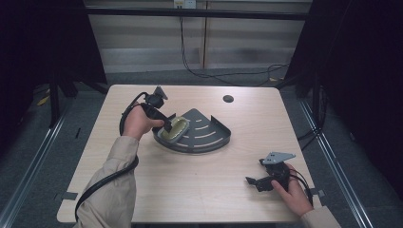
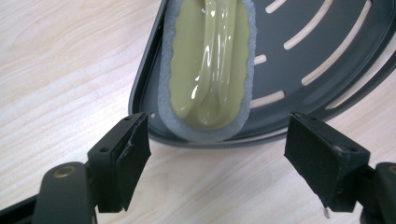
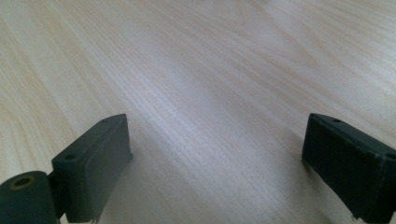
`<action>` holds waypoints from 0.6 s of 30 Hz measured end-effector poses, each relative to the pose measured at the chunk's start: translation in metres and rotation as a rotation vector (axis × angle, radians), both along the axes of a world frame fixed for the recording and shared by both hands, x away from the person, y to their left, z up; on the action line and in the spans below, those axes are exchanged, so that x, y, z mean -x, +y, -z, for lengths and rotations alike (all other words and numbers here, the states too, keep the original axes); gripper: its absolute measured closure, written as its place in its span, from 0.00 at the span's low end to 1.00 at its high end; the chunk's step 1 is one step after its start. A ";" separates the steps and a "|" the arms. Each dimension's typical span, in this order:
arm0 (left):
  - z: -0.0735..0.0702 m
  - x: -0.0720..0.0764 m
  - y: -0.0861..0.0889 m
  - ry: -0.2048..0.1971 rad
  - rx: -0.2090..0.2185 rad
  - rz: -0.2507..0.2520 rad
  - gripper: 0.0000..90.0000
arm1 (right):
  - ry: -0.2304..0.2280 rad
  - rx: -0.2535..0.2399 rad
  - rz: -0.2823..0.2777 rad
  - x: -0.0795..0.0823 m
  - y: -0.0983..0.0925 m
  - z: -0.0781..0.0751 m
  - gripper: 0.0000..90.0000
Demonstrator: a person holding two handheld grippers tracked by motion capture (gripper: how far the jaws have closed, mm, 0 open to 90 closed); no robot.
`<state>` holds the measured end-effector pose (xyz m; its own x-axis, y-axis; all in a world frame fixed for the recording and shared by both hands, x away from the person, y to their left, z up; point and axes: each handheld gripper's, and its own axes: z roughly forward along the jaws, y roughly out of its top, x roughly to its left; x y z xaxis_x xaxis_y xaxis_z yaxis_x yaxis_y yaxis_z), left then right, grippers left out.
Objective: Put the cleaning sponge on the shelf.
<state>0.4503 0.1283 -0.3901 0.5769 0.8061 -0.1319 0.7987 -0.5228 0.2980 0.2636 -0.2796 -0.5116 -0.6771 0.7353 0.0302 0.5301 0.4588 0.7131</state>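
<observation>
Nearest the person, at the table's [image 1: 199, 185] front right corner, the right hand holds the right gripper [image 1: 252, 181] low over bare wood; in the right gripper view its two black jaws stand wide apart with nothing but tabletop [image 3: 201, 93] between them. Farther in, at the left, the left hand [image 1: 138, 123] holds the left gripper [image 1: 167, 126] angled down toward the near left edge of a dark grey corner rack [image 1: 209, 137], a fan-shaped tray with a low rim and pale slots cut through its floor. In the left gripper view the left gripper [image 2: 217, 154] has its jaws spread wide, hanging just short of the rack's [image 2: 327, 51] rim and pressing on nothing. Inside the rack, against its left side, lies an oval sponge [image 1: 176, 128] with an olive-green glossy handle on top and a grey scrubbing layer showing as a border around it [image 2: 208, 65]; it rests flat on the tray floor, its rounded end toward the jaws and clear of both pads. The rest of the rack holds nothing else. Beyond it, toward the table's far edge, sits a small dark round hole [image 1: 228, 99].
</observation>
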 end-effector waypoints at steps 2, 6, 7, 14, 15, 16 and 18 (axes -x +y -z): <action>-0.001 0.003 0.004 0.003 0.005 -0.003 0.24 | 0.000 0.000 -0.001 0.000 0.000 0.000 0.08; 0.001 0.008 0.011 0.002 0.013 -0.002 0.24 | -0.001 0.001 -0.002 0.000 0.000 0.000 0.08; 0.001 0.009 0.013 0.001 0.012 0.000 0.24 | -0.001 0.001 -0.001 0.000 0.000 0.000 0.08; 0.002 0.020 0.024 -0.005 0.028 0.000 0.24 | -0.001 0.001 -0.002 0.000 0.000 0.000 0.08; 0.002 0.021 0.025 -0.009 0.028 0.000 0.24 | 0.000 0.000 -0.001 0.000 0.000 0.000 0.08; 0.003 0.024 0.027 -0.008 0.030 0.004 0.24 | -0.001 0.001 -0.002 0.000 0.000 0.000 0.08; 0.005 0.028 0.030 -0.008 0.033 0.011 0.24 | 0.003 0.000 0.001 0.000 0.000 0.000 0.08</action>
